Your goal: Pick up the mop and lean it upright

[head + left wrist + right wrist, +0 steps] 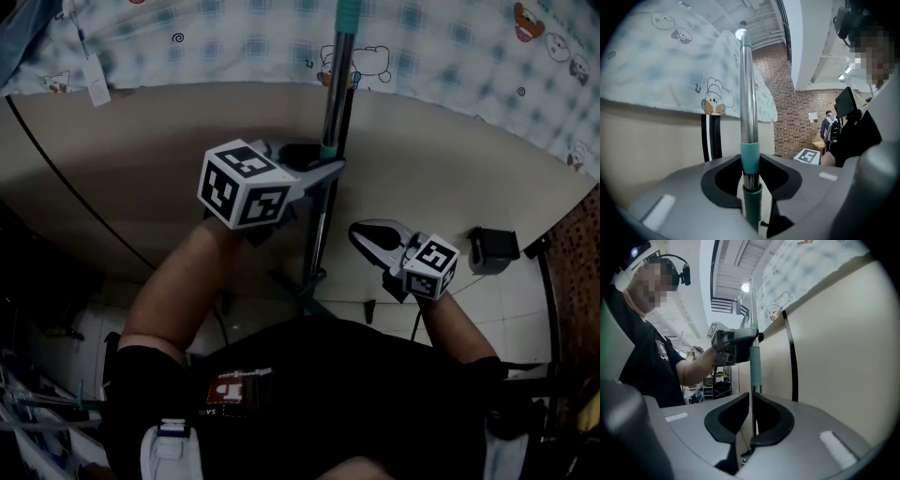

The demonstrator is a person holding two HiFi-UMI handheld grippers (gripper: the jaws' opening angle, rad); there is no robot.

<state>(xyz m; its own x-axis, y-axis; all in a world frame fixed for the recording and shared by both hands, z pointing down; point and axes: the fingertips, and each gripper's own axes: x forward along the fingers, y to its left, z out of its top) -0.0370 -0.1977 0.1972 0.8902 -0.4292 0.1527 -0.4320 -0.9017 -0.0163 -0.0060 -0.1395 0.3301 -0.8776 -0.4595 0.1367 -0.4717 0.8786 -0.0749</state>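
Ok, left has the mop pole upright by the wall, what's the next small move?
Probably tip the mop pole gently toward the beige wall with the left gripper until it rests there. That gripper alone clamps its teal collar; the right gripper hangs clear, jaws barely apart, so nothing else steadies it.

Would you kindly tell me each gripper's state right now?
Left gripper: closed on the mop handle.
Right gripper: slightly open, holding nothing.

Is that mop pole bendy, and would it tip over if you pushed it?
Probably stiff: the mop pole looks like straight shiny metal. It may be slippery there, so the left gripper pinching the teal sleeve seems wise. Tall and thin, it would likely tip if nudged.
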